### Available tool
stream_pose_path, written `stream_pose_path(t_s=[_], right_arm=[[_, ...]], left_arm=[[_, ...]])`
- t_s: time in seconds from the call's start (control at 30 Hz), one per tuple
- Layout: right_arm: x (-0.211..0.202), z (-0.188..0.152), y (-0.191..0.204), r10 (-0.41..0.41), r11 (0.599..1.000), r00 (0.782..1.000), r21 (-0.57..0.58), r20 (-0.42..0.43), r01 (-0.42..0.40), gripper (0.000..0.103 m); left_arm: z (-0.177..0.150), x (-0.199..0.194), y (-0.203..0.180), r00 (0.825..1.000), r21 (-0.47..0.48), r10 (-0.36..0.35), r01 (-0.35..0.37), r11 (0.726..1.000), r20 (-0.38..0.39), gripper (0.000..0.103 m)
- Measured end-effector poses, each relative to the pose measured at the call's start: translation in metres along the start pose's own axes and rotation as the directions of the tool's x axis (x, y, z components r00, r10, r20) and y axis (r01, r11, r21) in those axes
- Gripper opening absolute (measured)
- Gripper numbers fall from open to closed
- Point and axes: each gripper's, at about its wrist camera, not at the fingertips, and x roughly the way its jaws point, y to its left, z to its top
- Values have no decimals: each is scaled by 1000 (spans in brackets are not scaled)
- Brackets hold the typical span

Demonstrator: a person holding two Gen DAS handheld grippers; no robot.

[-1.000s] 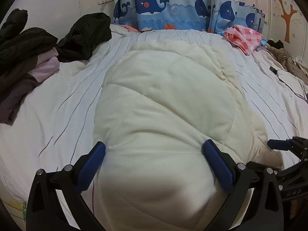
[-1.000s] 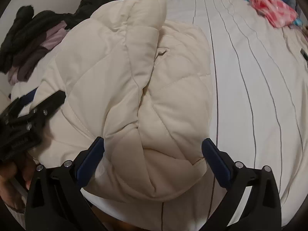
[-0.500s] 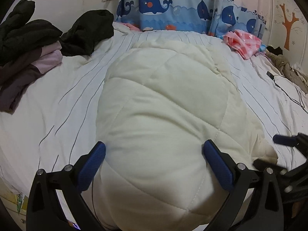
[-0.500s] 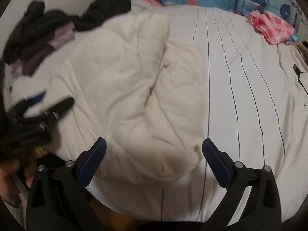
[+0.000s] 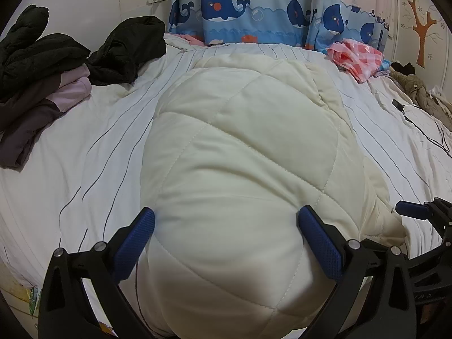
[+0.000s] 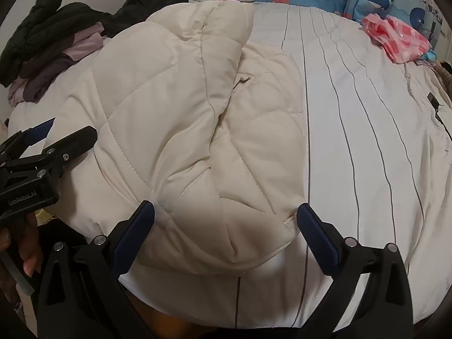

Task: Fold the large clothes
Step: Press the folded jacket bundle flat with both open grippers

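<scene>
A cream quilted padded coat point(image 5: 243, 152) is found folded in a bundle on the white bed sheet with thin dark stripes point(image 5: 93, 152), near the bed's front edge. The left gripper point(image 5: 226, 234) is held over it with jaws spread and released; the right gripper point(image 6: 226, 226) likewise, grasping nothing. Dark heaped garments point(image 5: 42, 65) are noted at ten o'clock.

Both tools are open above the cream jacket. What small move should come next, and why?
Probably lower the right tool onto the near hem of the cream quilted padded jacket and close on it. Both tools, the left tool too, are open and hold nothing, and the jacket lies folded lengthwise on the white striped bedsheet, seemingly needing one more fold.
</scene>
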Motion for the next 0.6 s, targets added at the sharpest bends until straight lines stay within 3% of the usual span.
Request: stream_pose_path(t_s=[0.3,0.6], right_arm=[[-1,-1,0,1,1000,1000,3,0,-1,96],[0,1,-14,81,995,997,63,-17,-80,96]], left_arm=[[0,0,0,1000,0,-1,1,1000,0,97],[2,-3,3,1000,-14,-15,15,1000,3,97]])
